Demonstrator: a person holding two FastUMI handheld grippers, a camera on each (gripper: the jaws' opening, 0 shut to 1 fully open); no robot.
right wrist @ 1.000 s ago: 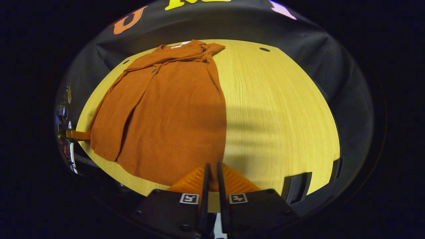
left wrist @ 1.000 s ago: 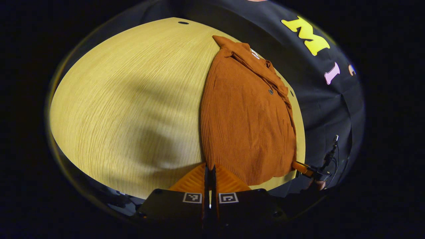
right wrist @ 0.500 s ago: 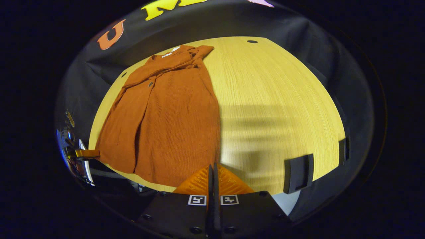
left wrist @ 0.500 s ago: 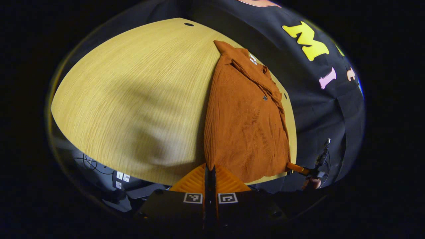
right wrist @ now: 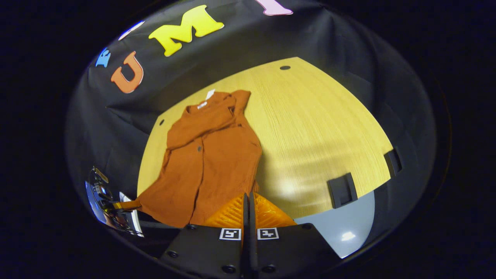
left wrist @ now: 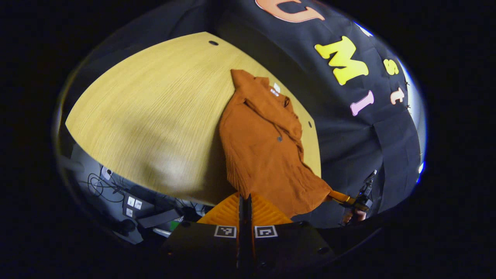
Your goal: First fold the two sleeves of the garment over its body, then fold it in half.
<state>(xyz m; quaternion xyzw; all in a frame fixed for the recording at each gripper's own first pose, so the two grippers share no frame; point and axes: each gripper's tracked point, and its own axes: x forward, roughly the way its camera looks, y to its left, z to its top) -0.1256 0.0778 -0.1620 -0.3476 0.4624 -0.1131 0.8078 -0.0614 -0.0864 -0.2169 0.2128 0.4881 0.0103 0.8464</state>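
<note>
A rust-orange garment lies on a pale wooden worktop, its collar end toward the black cloth wall and its hem end raised off the near edge of the worktop by two hand-held grippers.

In the left gripper view, the left hand-held gripper has its fingers pressed together on one hem corner of the garment, the cloth running up from between them onto the worktop. Farther off at the lower right, the right hand-held gripper pinches the other hem corner, and part of a hand shows behind it.

In the right gripper view, the right hand-held gripper is likewise closed on the garment's hem, while the left hand-held gripper grips the opposite corner at the lower left. The garment looks narrowed, with folds of cloth lying over its body and a dark button showing near the middle. A white tag sits at the collar.

Two dark clips sit on the near edge of the worktop to the right, well apart from the garment. Cables and boxes lie on the floor below the worktop in the left gripper view.
</note>
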